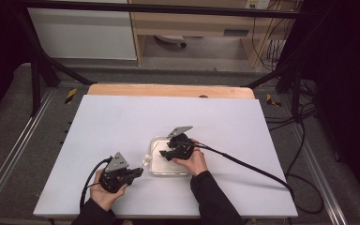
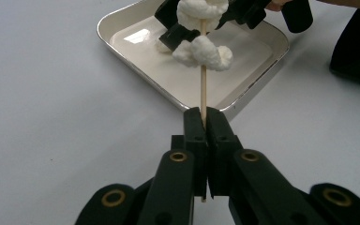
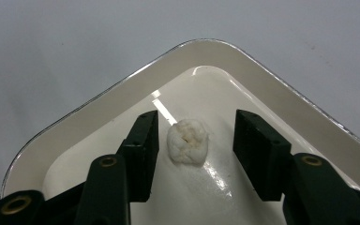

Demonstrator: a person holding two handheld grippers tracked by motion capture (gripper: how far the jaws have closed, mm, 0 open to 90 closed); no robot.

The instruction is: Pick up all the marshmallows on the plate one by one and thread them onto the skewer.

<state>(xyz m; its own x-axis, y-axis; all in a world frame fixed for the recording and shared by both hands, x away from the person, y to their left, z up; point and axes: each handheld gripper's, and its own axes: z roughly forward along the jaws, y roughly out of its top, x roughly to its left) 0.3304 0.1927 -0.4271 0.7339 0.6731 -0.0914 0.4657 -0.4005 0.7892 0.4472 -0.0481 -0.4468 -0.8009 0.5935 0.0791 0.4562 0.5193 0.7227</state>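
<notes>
My left gripper (image 2: 205, 117) is shut on a thin wooden skewer (image 2: 203, 89), which points up over the white tray (image 2: 122, 28). Two white puffy pieces (image 2: 205, 51) are threaded on the skewer. In the high view the left gripper (image 1: 139, 172) sits just left of the tray (image 1: 161, 168). My right gripper (image 3: 197, 118) reaches down into the tray (image 3: 122, 93), its jaws standing on either side of one loose white piece (image 3: 187, 141) with a gap on each side. From above, the right gripper (image 1: 165, 153) is over the tray's left half.
The tray rests near the front middle of a white table sheet (image 1: 122, 122). A black cable (image 1: 248, 166) trails from the right gripper toward the table's right edge. Black frame posts and a wooden cabinet stand beyond the far edge.
</notes>
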